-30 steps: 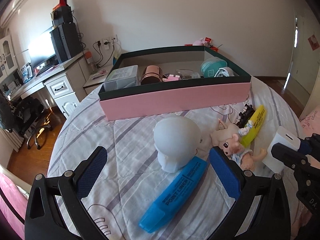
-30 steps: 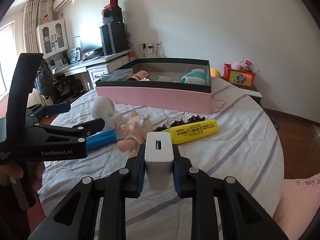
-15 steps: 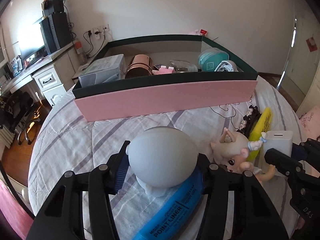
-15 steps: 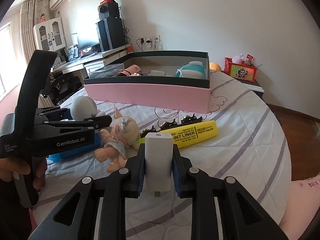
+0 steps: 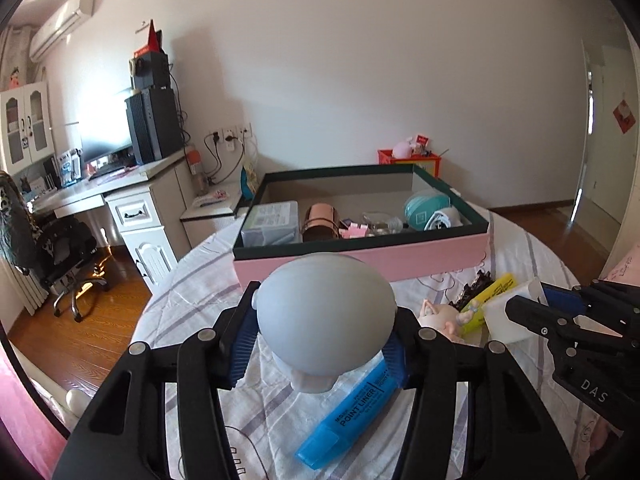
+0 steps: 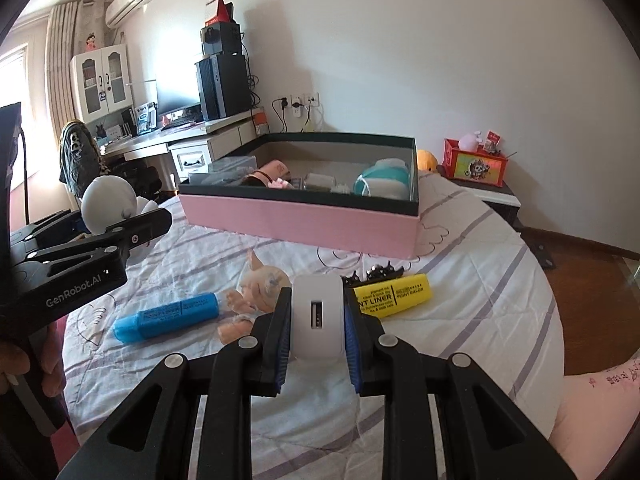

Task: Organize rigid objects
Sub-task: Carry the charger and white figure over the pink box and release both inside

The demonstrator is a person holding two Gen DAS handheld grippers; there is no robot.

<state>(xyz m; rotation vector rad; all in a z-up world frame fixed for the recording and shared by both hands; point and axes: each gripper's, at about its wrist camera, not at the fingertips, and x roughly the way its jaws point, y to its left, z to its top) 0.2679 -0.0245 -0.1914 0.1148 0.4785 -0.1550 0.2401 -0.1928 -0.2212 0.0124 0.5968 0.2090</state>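
Your left gripper (image 5: pixel 325 354) is clamped on the white doll head (image 5: pixel 325 314), held above the striped bedcover (image 6: pixel 472 264); your right gripper (image 6: pixel 316 320) is clamped on the white charger (image 6: pixel 317 320). Beneath them lie the blue highlighter (image 6: pixel 168 317), the small doll (image 6: pixel 256 284) and the yellow highlighter (image 6: pixel 394 294), with the pink box (image 6: pixel 304 220) beyond.

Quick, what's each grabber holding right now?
Left gripper: closed on the white doll head, lifted off the bed.
Right gripper: closed on the white charger.
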